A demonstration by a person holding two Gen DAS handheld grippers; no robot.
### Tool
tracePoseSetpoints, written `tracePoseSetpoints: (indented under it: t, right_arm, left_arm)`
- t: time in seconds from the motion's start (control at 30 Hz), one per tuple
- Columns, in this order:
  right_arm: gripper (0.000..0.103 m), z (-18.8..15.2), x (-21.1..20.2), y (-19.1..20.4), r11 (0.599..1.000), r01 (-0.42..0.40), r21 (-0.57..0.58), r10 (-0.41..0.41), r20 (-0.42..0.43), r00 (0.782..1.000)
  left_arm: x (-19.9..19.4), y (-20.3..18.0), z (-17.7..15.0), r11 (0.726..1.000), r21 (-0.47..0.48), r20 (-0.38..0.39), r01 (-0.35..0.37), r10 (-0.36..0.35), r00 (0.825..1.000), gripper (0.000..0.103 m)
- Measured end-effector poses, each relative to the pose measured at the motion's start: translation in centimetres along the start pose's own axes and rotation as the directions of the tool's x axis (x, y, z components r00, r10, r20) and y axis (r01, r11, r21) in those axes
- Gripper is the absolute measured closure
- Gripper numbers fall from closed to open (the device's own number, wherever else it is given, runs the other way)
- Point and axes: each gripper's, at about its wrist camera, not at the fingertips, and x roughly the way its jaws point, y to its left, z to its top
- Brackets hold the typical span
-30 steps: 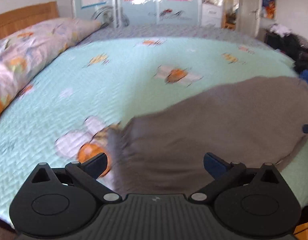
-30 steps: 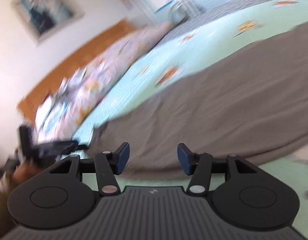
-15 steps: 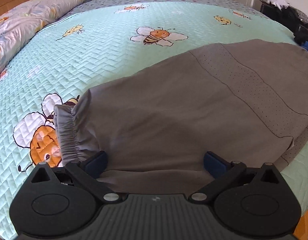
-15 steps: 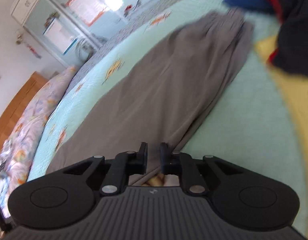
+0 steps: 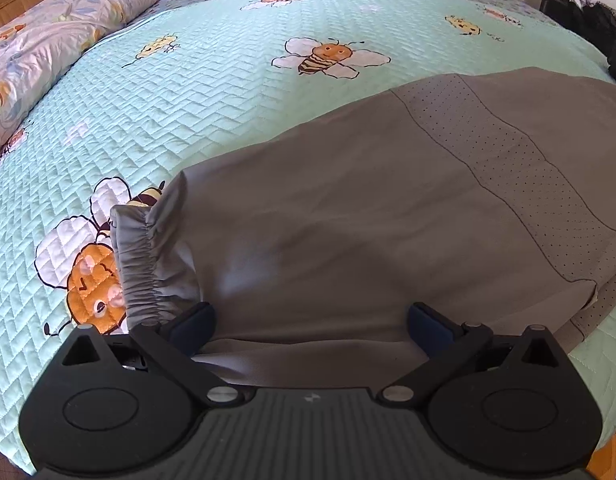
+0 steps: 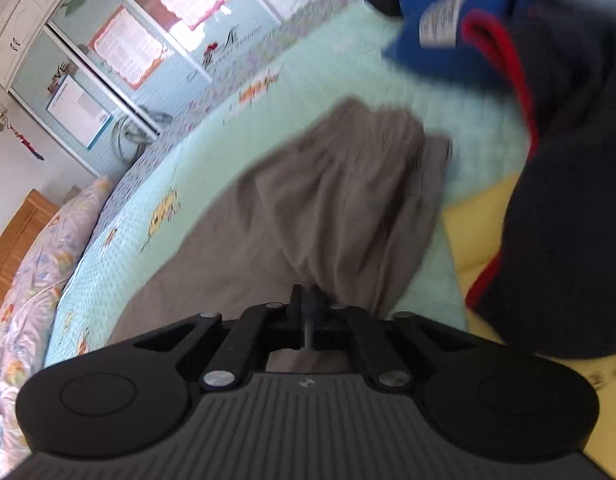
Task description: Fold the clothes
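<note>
Grey trousers lie spread over a mint bedspread printed with bees. Their gathered elastic cuff curls up at the near left. My left gripper hovers low over the leg just right of that cuff, open wide, with the cloth under both fingers and nothing pinched. In the right wrist view, which is blurred, the other end of the trousers runs away from my right gripper. Its jaws are closing, almost together, with a fold of grey cloth between them that pulls up into ridges.
A floral quilt lies along the bed's left side by a wooden headboard. A dark navy garment with red trim, a blue one and a yellow cloth crowd the right. A wardrobe stands beyond the bed.
My left gripper sank toward the trouser leg by the cuff, then held still, staying open. My right gripper swung right along the trousers, and its jaws went from wide apart to nearly together on cloth.
</note>
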Motion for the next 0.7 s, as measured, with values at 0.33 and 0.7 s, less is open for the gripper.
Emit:
tracePoseSetpoints:
  t: [0.33, 0.7]
  right_arm:
    - [0.094, 5.6, 7.2, 0.7, 0.985, 0.101, -0.140, -0.106, -0.034, 0.994]
    - [0.074, 6.5, 7.2, 3.5, 0.979, 0.017, -0.203, -0.013, 0.022, 1.000]
  left_arm:
    - [0.0, -0.2, 0.1, 1.000, -0.022, -0.020, -0.023, 0.022, 1.000, 0.000]
    - [0.1, -0.4, 0.2, 0.999, -0.033, -0.029, -0.035, 0.034, 0.999, 0.000]
